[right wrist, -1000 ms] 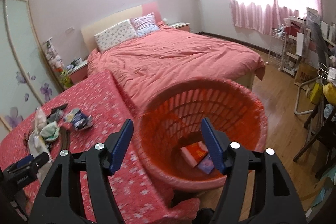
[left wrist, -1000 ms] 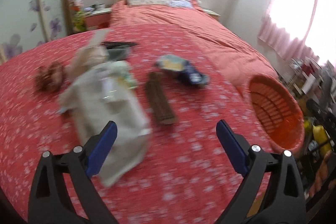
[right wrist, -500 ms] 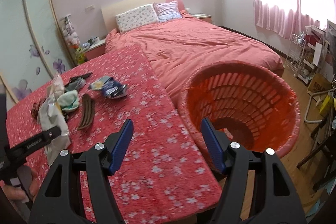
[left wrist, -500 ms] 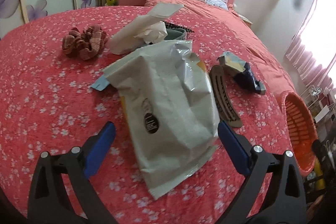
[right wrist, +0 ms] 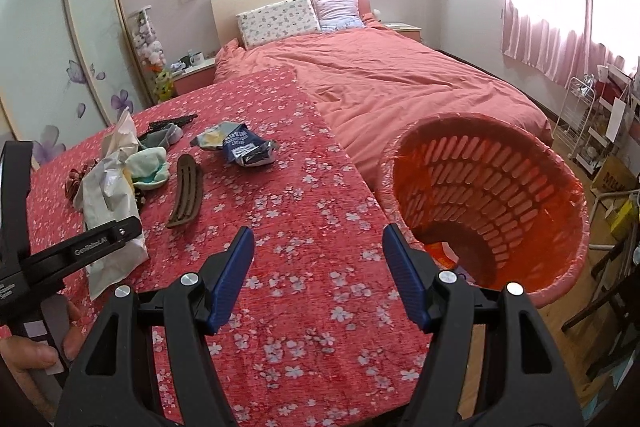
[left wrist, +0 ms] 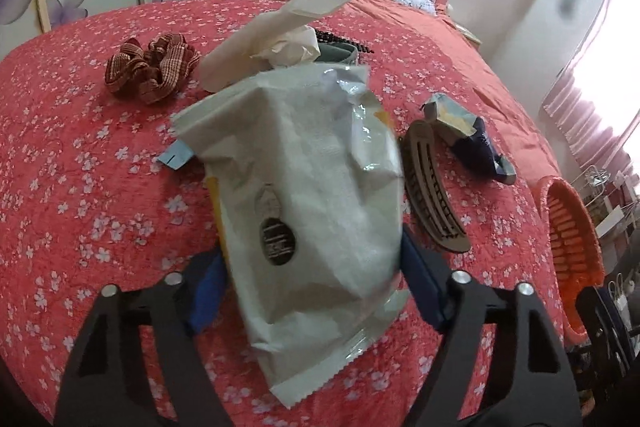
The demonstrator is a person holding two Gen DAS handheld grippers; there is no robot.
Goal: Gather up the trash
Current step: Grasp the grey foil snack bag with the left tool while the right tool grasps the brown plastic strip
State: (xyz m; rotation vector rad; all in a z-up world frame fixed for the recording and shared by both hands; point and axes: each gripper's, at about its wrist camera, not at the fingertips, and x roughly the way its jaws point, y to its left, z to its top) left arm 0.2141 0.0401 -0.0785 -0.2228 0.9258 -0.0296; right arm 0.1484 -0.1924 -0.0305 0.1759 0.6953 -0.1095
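A crumpled white plastic bag (left wrist: 312, 179) lies on the red flowered cover (left wrist: 80, 187). My left gripper (left wrist: 312, 291) straddles its near end, its jaws closing, both blue pads against the bag's sides. In the right wrist view the same bag (right wrist: 108, 199) sits at the left under the left gripper's black finger (right wrist: 80, 243). My right gripper (right wrist: 318, 271) hangs open over the cover near its right edge, nothing between its pads. The orange slatted basket (right wrist: 500, 187) stands just right of it, tilted toward me, with a red packet (right wrist: 440, 253) inside.
Around the bag lie a brown curved hair clip (left wrist: 432, 195), a blue snack wrapper (left wrist: 468, 135), a striped scrunchie (left wrist: 150, 67), crumpled paper (left wrist: 280, 31) and a pale green cloth (right wrist: 150, 167). The basket (left wrist: 568, 235) is at the far right. A pink bed lies beyond.
My left gripper has come forward over the white bag and its jaws have narrowed onto it. The right wrist view has swung left, so the basket now sits at its right.
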